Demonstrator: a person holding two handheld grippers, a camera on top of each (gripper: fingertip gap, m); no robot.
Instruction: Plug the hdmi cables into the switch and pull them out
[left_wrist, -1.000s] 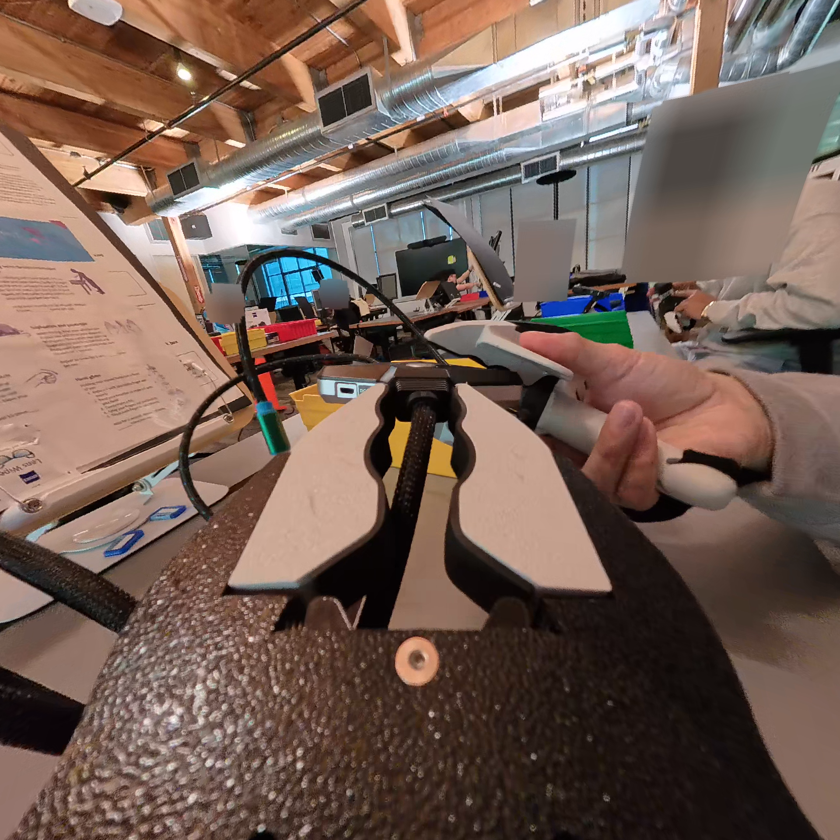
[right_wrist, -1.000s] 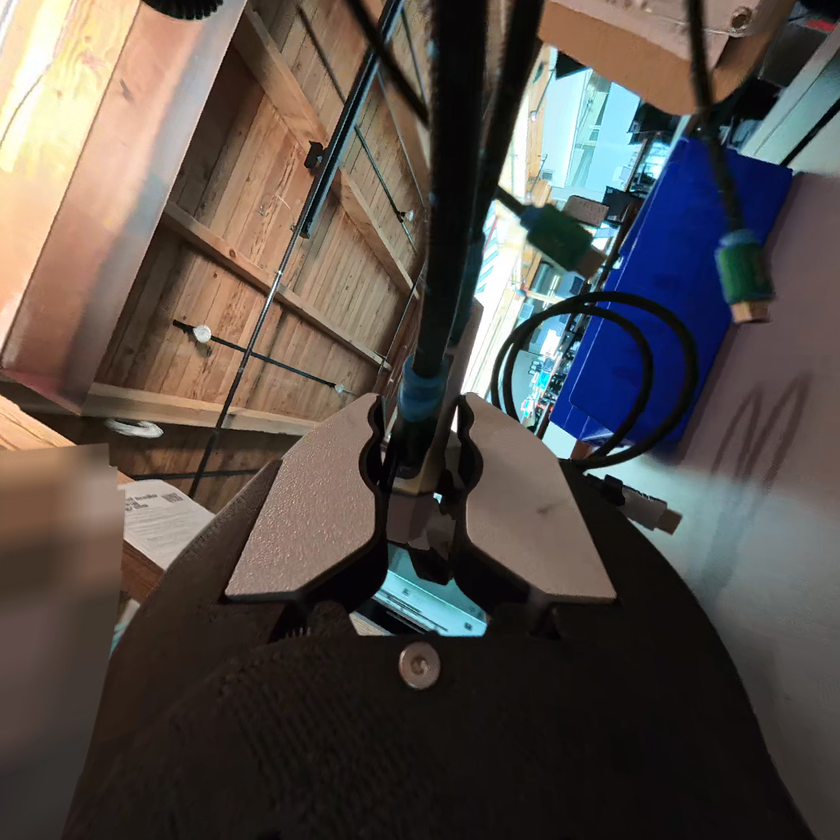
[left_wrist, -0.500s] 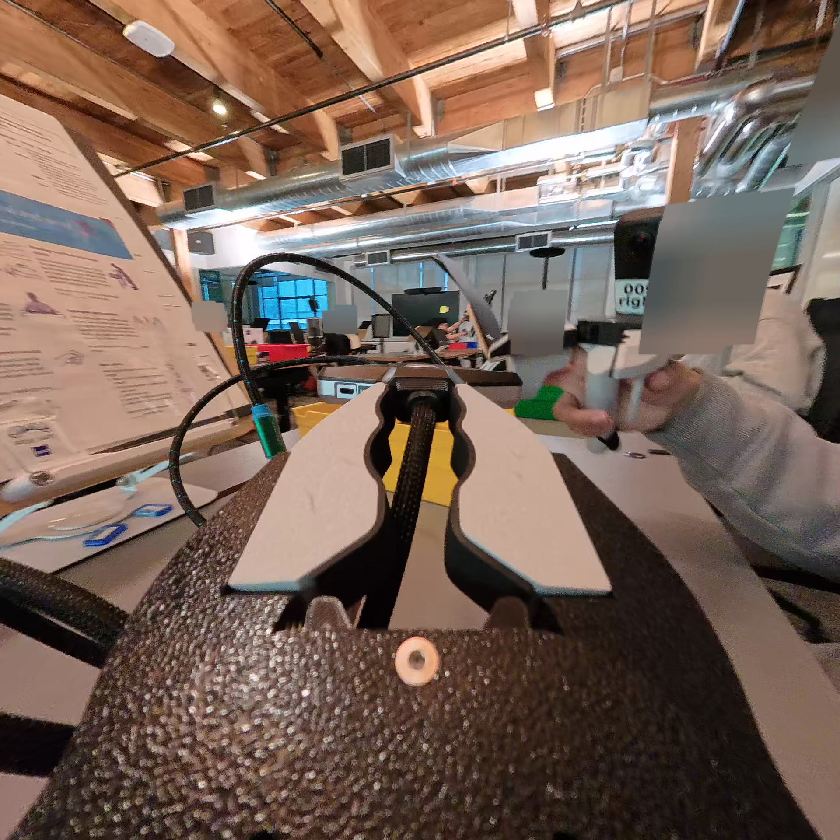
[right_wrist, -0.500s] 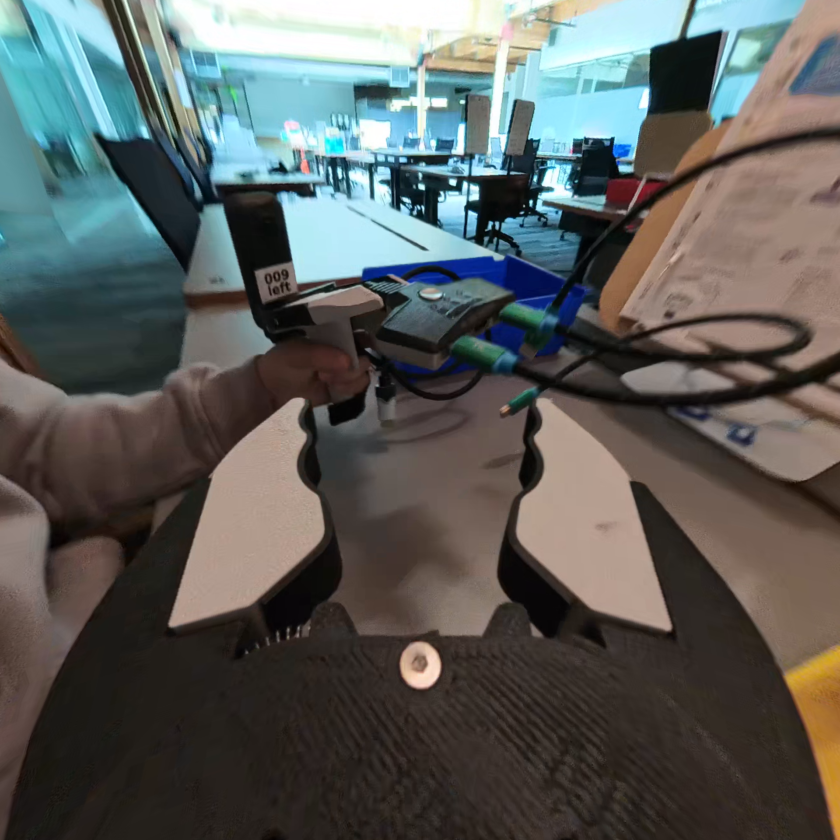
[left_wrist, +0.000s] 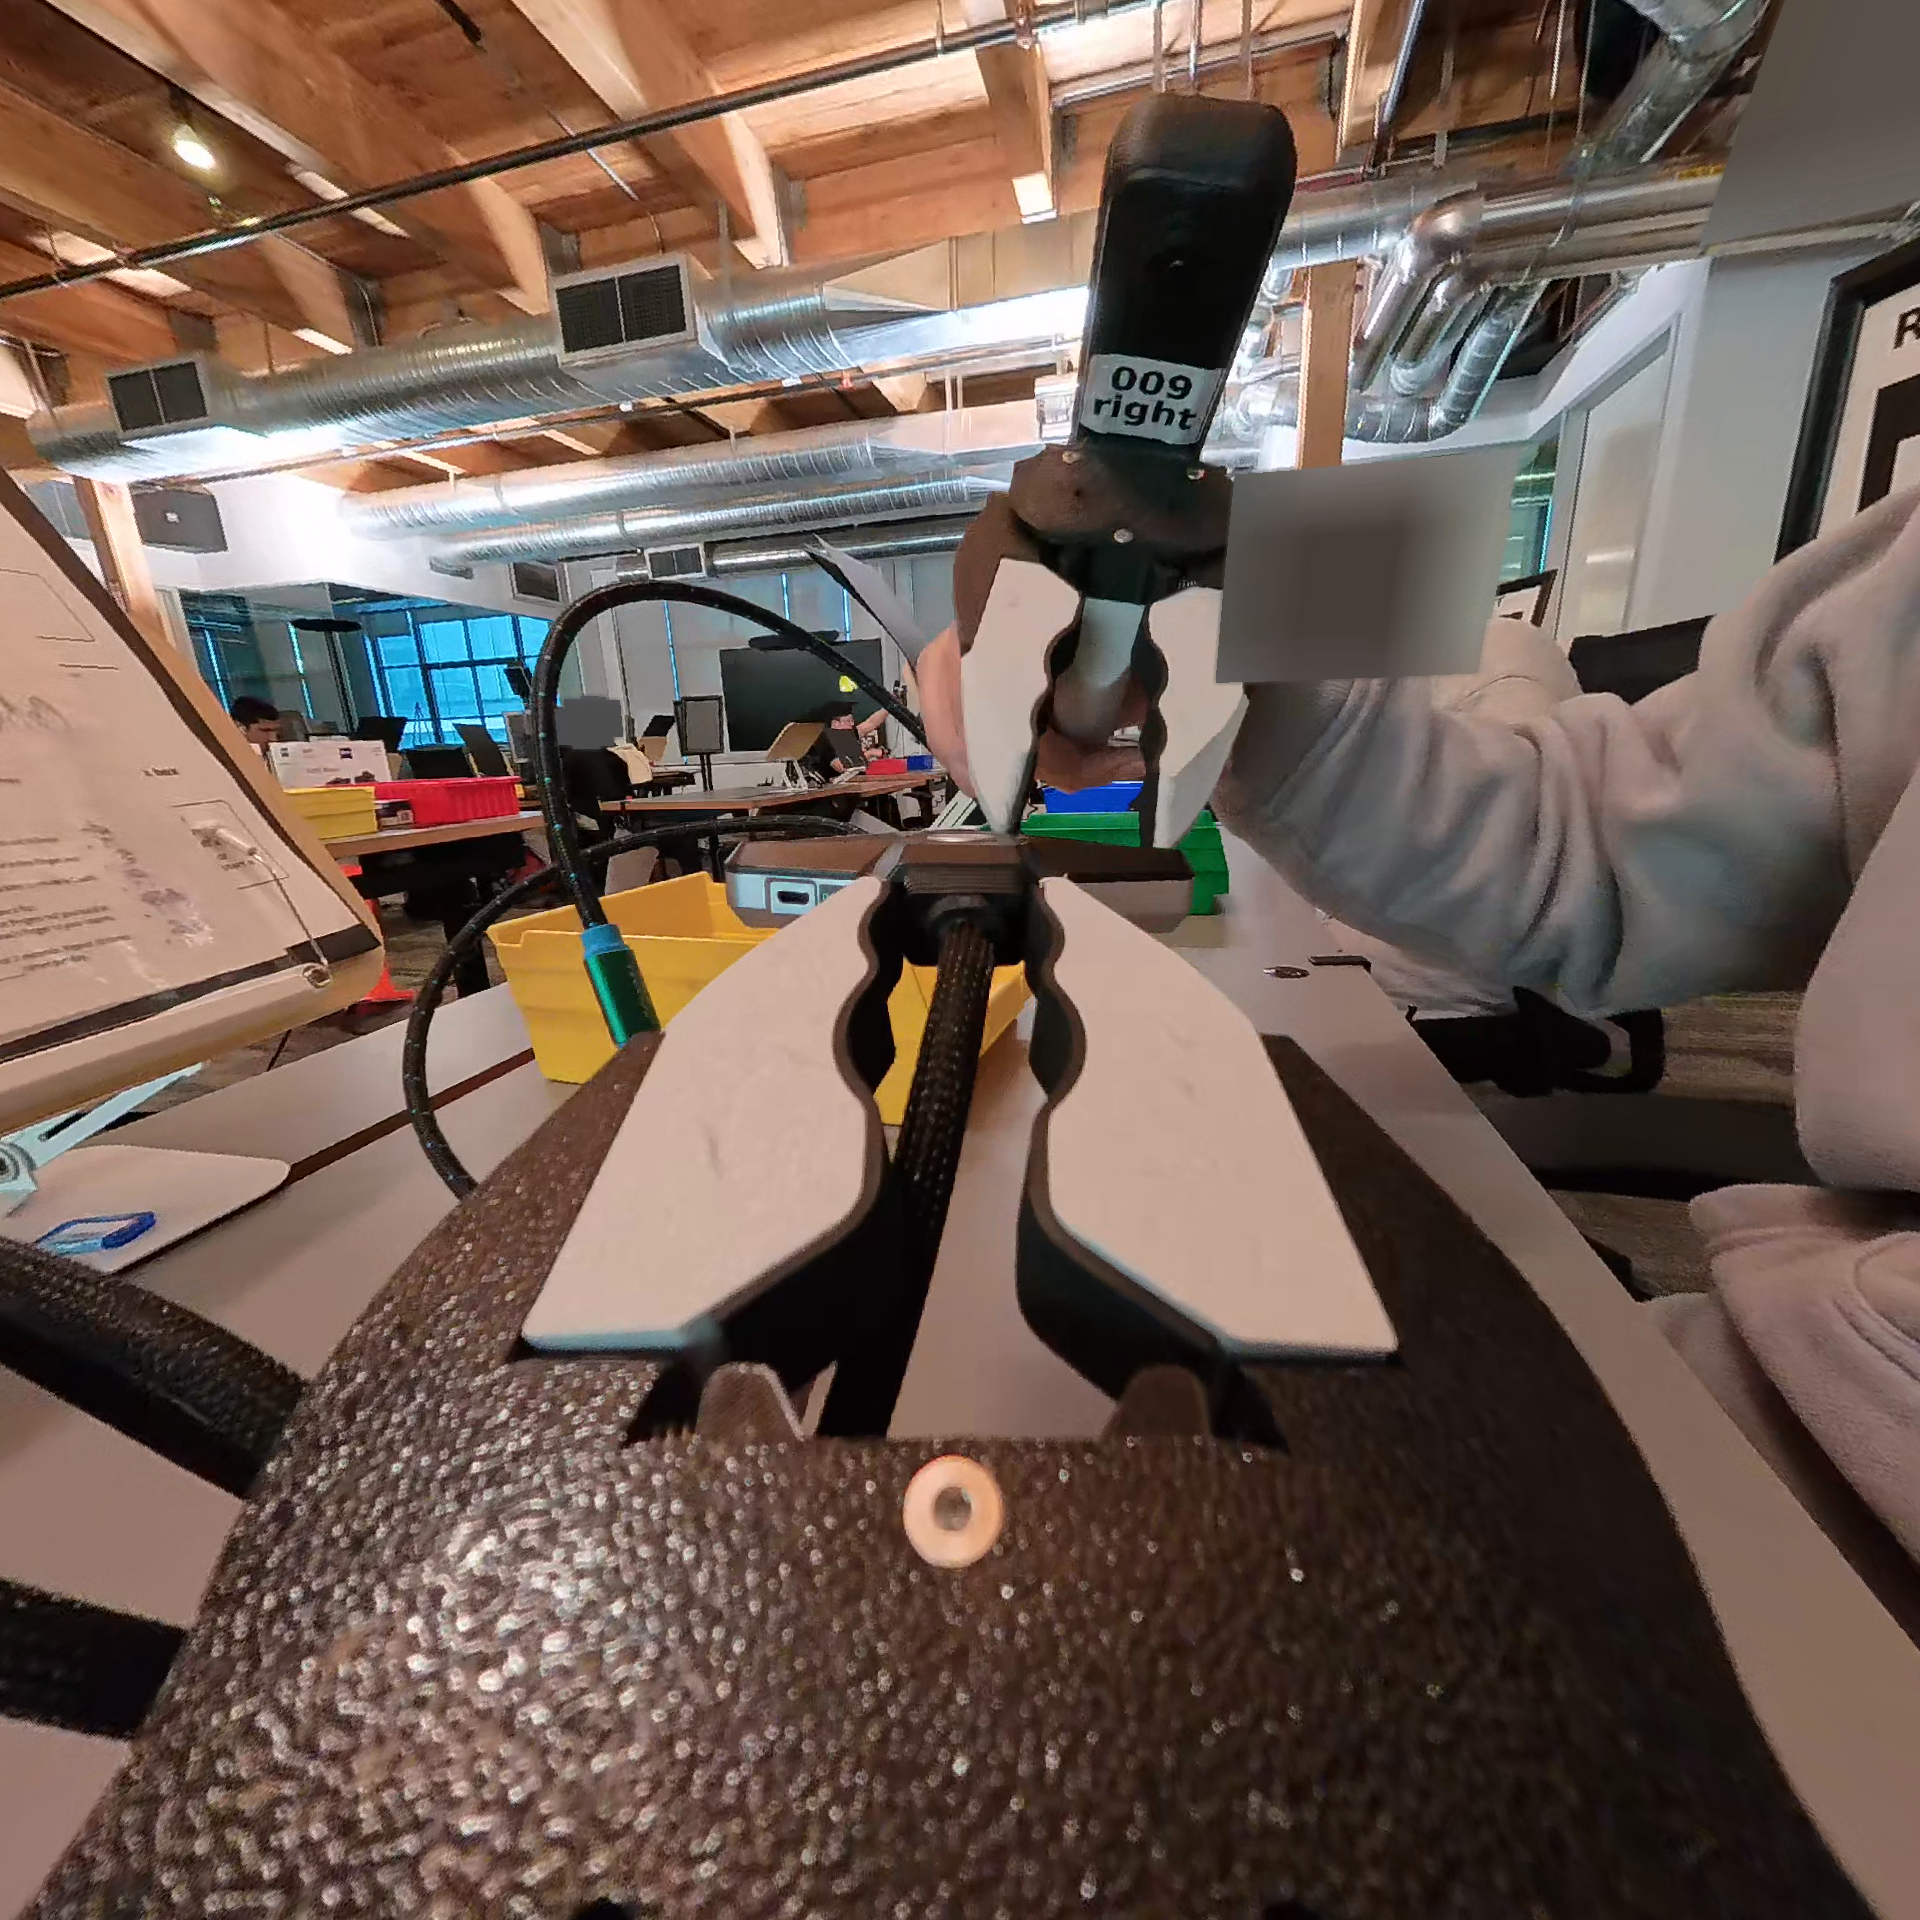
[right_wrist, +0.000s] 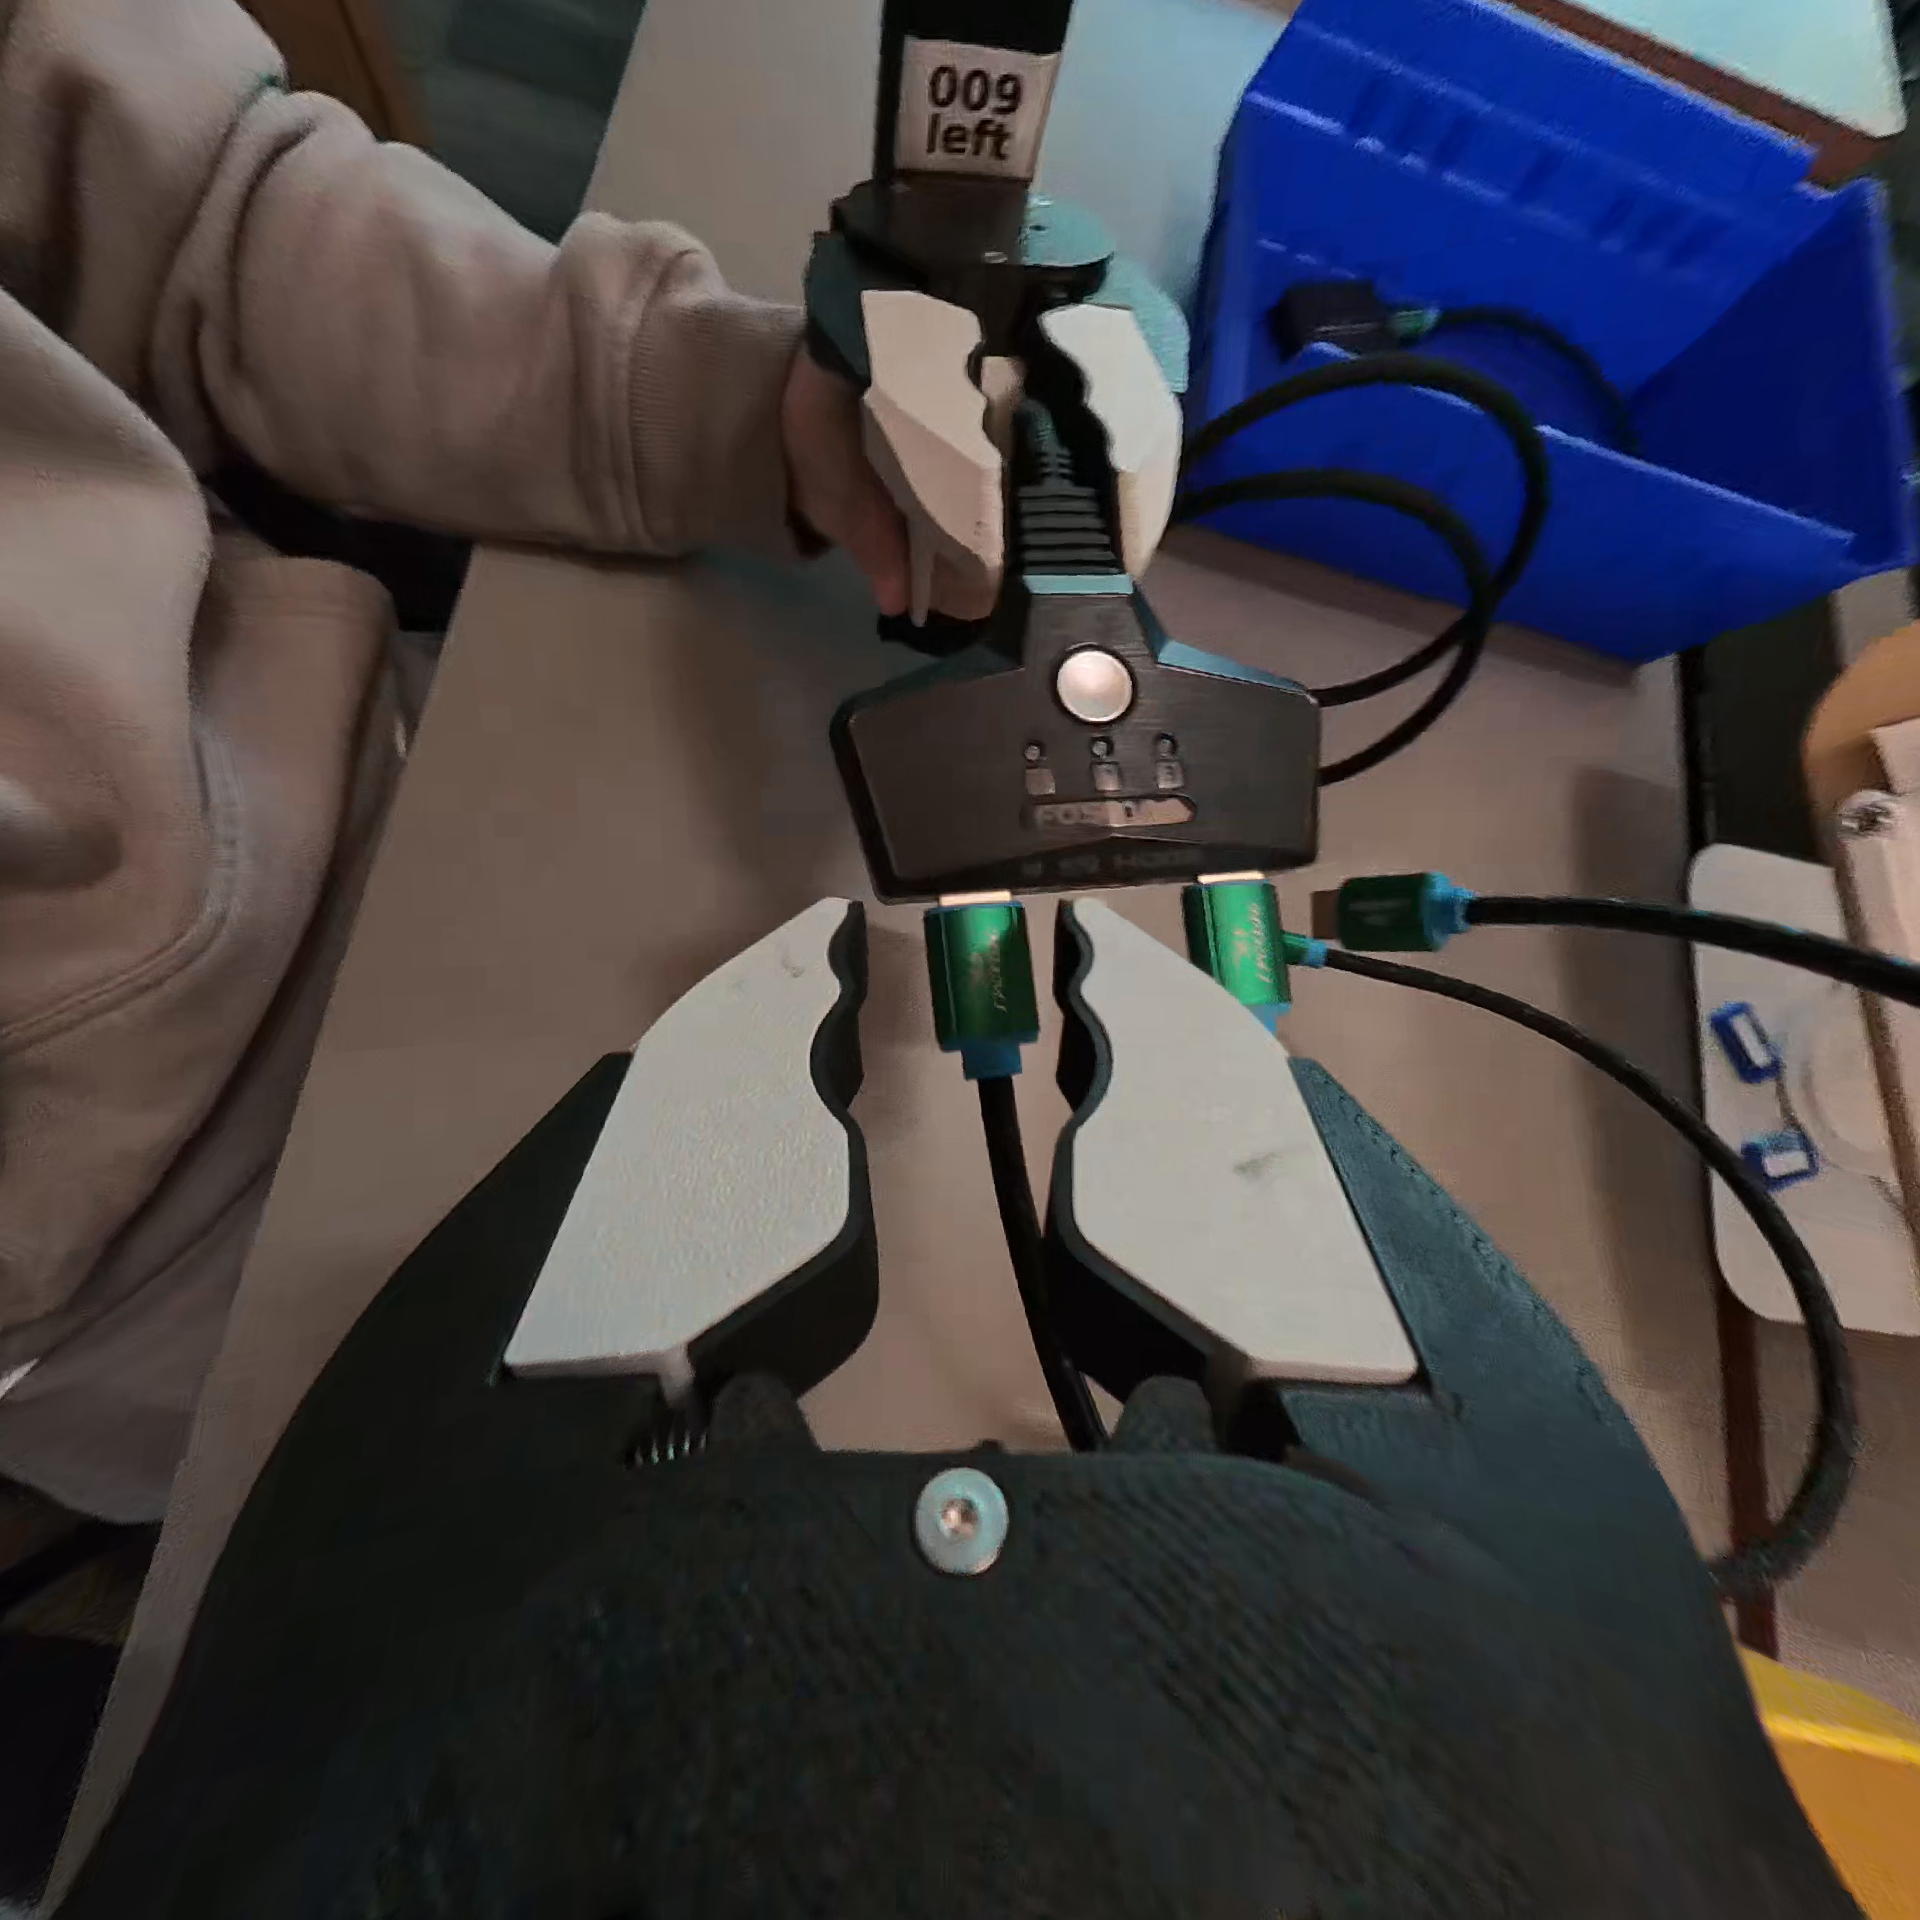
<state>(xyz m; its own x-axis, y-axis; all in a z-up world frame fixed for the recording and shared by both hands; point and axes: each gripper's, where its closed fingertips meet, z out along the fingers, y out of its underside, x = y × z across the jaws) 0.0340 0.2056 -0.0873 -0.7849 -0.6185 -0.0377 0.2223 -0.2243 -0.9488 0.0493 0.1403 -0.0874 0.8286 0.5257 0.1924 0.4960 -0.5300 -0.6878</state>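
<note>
The black HDMI switch (right_wrist: 1081, 769) with a round silver button hangs in the air over the table. My left gripper (right_wrist: 1023, 468) is shut on the switch's own cable neck; it also shows in the left wrist view (left_wrist: 961, 904). Two green HDMI plugs sit in the switch's ports, one on the left (right_wrist: 982, 977) and one on the right (right_wrist: 1236, 956). A third green plug (right_wrist: 1392, 912) hangs loose beside the switch. My right gripper (right_wrist: 956, 914) is open, with a finger on each side of the left plug. In the left wrist view it (left_wrist: 1086, 831) points down at the switch (left_wrist: 821, 883).
A blue bin (right_wrist: 1558, 312) holding another cable end stands behind the switch. A yellow bin (left_wrist: 623, 966) and a slanted poster board (left_wrist: 125, 852) are on the left. A white stand base (right_wrist: 1766, 1091) lies to the right. Black cables loop across the grey table (right_wrist: 623, 831).
My right gripper let go of a plug at the switch, opened and drew back, then came in again around the left plug. My left gripper kept its hold on the switch.
</note>
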